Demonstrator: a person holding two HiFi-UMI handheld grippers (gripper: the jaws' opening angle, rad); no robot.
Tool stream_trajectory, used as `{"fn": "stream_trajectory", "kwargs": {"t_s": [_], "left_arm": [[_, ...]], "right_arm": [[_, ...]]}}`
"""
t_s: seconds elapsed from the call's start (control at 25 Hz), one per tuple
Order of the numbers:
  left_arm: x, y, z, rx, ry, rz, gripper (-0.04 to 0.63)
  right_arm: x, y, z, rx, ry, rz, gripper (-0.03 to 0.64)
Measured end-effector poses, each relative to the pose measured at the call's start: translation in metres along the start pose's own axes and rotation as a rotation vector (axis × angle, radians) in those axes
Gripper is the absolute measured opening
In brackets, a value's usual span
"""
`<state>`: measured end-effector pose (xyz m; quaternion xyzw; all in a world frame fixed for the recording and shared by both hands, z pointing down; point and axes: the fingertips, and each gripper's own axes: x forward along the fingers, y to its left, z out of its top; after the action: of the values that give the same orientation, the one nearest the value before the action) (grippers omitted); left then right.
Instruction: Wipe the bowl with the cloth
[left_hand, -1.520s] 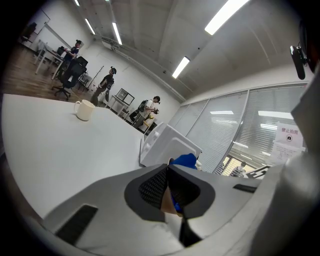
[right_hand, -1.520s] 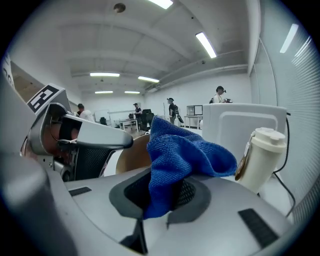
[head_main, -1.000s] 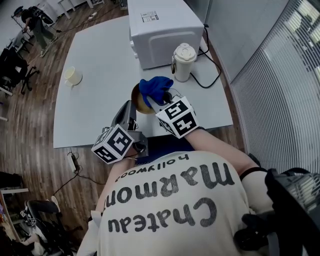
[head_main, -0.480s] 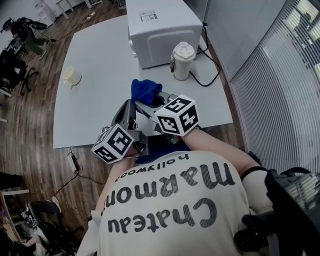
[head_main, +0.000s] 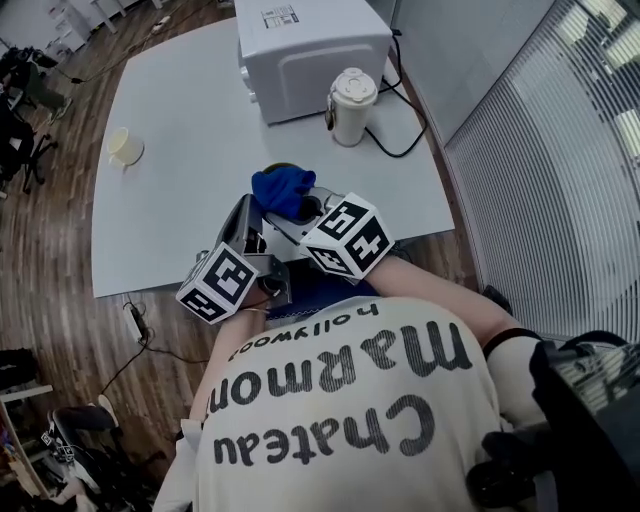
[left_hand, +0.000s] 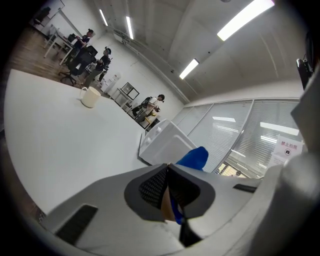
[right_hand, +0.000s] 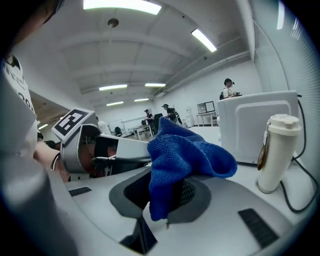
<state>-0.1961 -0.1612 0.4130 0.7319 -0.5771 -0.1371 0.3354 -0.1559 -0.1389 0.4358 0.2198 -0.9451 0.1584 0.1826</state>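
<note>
My right gripper (head_main: 300, 205) is shut on a blue cloth (head_main: 281, 188). The cloth bunches out of the jaws in the right gripper view (right_hand: 182, 155). The bowl (head_main: 283, 167) is almost fully hidden under the cloth; only a thin yellowish edge shows above it. My left gripper (head_main: 252, 212) reaches in from the lower left, its jaws closed on a thin tan sliver of the bowl's rim (left_hand: 166, 201). Both grippers are held just above the white table's near edge (head_main: 160, 260), tips almost touching.
A white microwave (head_main: 310, 45) stands at the table's far side. Beside it is a white lidded flask (head_main: 350, 105), and a black cable (head_main: 400, 150) runs along the right. A pale cup (head_main: 125, 147) sits far left. Wooden floor surrounds the table.
The cloth has swept left across the bowl. A second ago the bowl's brown side showed to the cloth's left; now the cloth covers it. The left gripper has hardly moved.
</note>
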Motion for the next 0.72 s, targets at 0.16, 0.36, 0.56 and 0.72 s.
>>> {"fn": "stream_trajectory", "kwargs": {"t_s": [0.16,0.36,0.56,0.72], "left_arm": [[0.004,0.002,-0.013,-0.038,0.027,0.0,0.012],[0.008,0.001,-0.016,-0.058,0.033,0.0,0.012],[0.007,0.005,-0.01,-0.05,0.027,0.011,0.012],[0.008,0.013,-0.011,-0.071,0.028,0.029,0.012]], "right_arm": [[-0.006,-0.006,-0.02,-0.041,0.06,-0.033,0.064],[-0.011,-0.018,-0.034,-0.1,0.096,-0.076,0.064],[-0.006,-0.024,-0.041,-0.177,0.121,-0.121,0.064],[-0.004,-0.042,-0.053,-0.193,0.142,-0.148,0.066]]}}
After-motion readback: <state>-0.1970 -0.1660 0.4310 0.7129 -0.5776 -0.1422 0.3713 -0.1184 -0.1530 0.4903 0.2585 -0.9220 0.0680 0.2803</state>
